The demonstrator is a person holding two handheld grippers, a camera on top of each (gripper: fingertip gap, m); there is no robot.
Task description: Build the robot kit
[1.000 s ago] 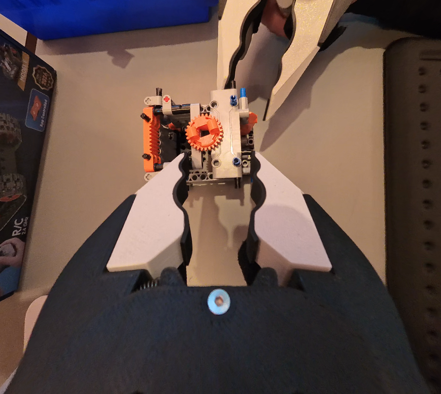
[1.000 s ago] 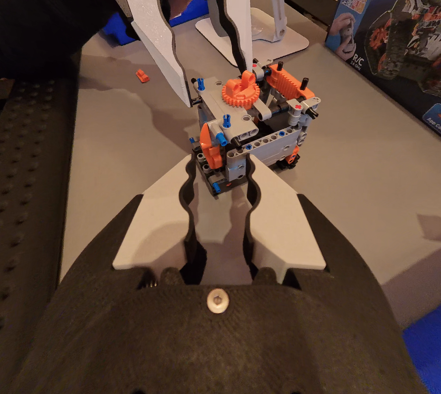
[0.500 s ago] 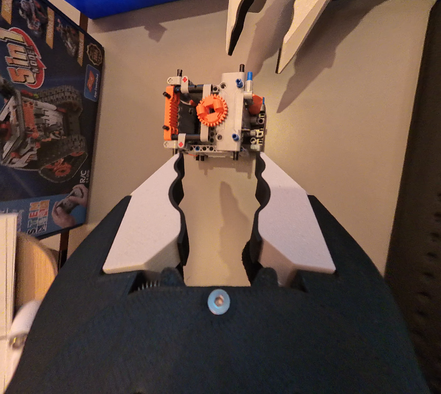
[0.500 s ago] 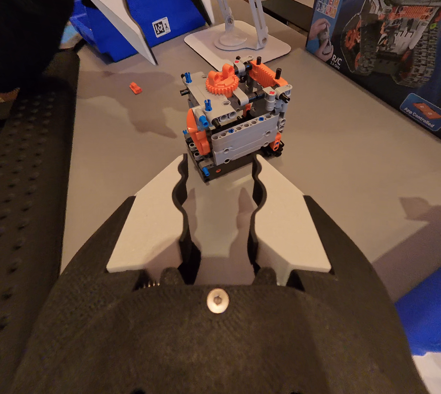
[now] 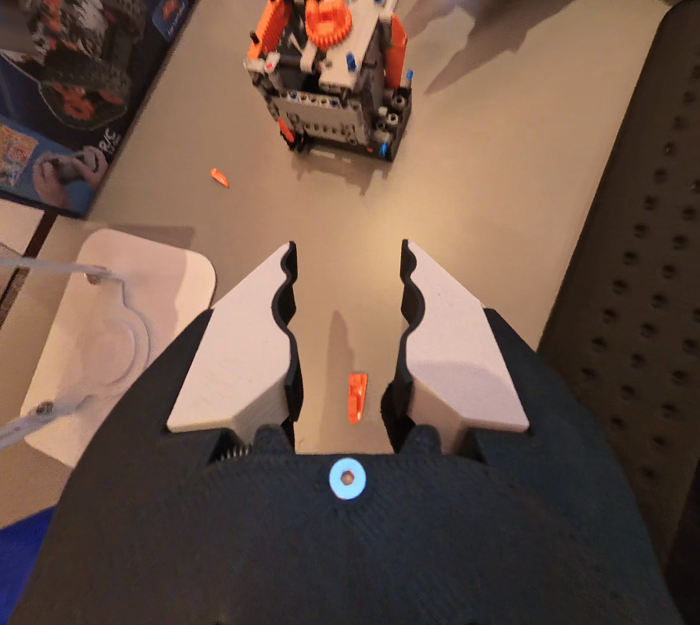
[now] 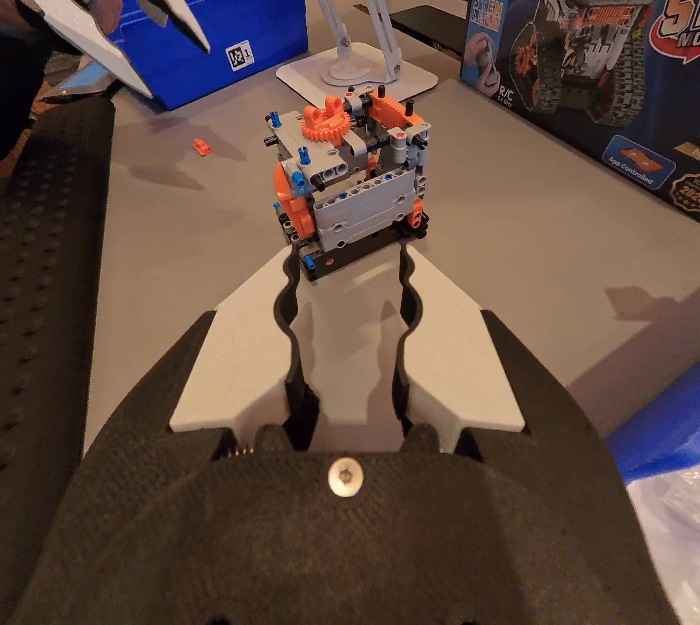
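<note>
Grey bench (image 6: 530, 228), dim room. Left gripper (image 5: 348, 247) gapes wide, empty, above a loose orange piece (image 5: 357, 398). Right gripper (image 6: 346, 250) also wide, empty, tips just short of the brick-built gear assembly (image 6: 348, 175) standing upright mid-bench. Toy kit box (image 6: 591, 50), blue bin (image 6: 227, 19), white stand base (image 6: 356, 76) behind.

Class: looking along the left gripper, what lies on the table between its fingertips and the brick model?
In the left wrist view, only bare table lies between the left gripper and the brick model. A small orange piece lies off to the left.
</note>
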